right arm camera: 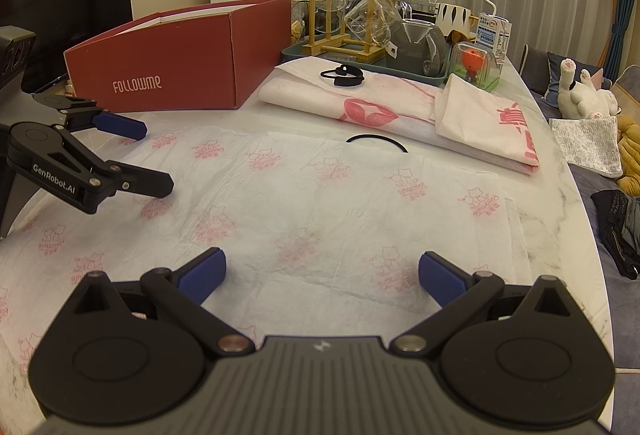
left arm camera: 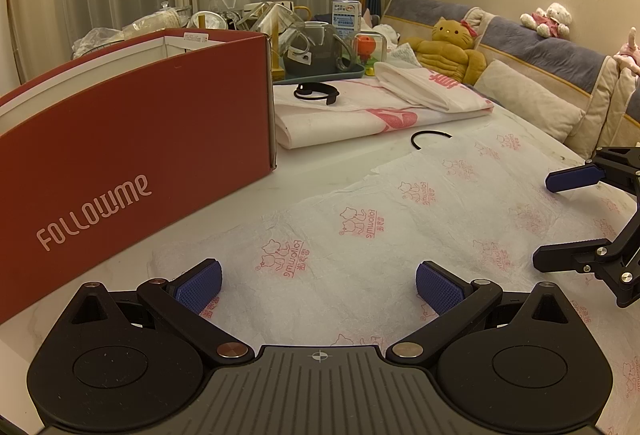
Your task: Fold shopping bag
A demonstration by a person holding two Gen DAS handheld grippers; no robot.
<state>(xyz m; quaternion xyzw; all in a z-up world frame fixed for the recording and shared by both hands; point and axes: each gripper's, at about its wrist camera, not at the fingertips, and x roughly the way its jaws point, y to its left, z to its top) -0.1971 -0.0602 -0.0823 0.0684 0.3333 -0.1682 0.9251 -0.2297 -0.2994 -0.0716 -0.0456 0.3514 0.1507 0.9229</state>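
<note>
the left gripper and right gripper hover spread, pinching nothing, over the near part of the shopping bag, which lies flat on the table, long axis left to right. its black handle is half hidden at the far edge.

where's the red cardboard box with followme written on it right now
The red cardboard Followme box stands at the far left of the table in the right wrist view, just beyond the flat white printed shopping bag and left of the stack of folded white bags.
</note>
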